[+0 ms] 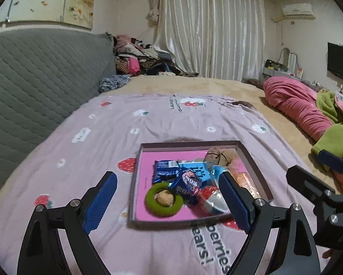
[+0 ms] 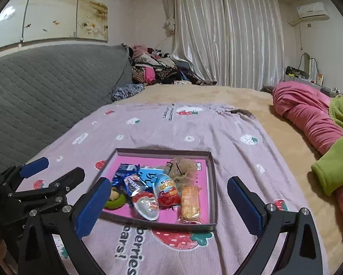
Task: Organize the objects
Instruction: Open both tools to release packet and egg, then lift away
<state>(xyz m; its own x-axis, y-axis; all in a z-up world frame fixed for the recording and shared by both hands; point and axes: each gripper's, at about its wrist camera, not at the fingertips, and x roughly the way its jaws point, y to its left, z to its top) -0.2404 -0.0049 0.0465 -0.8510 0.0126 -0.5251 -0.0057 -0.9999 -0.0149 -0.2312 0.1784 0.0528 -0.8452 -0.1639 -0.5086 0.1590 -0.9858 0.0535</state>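
Both your left hand-held gripper (image 1: 169, 202) and your right hand-held gripper (image 2: 169, 202) hang released and empty above the shallow box (image 2: 213, 183), which sits on the pink strawberry blanket (image 2: 217, 128) on the bed with the snacks already in it. The foil-wrapped eggs (image 2: 148, 205) look light, slick and crushable, so pinch them gently across the middle. The box looks like thin card, so take it by opposite walls.

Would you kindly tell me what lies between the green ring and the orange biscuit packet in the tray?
Two foil-wrapped chocolate eggs lie between the green ring and biscuit packet, clearest in the right wrist view.
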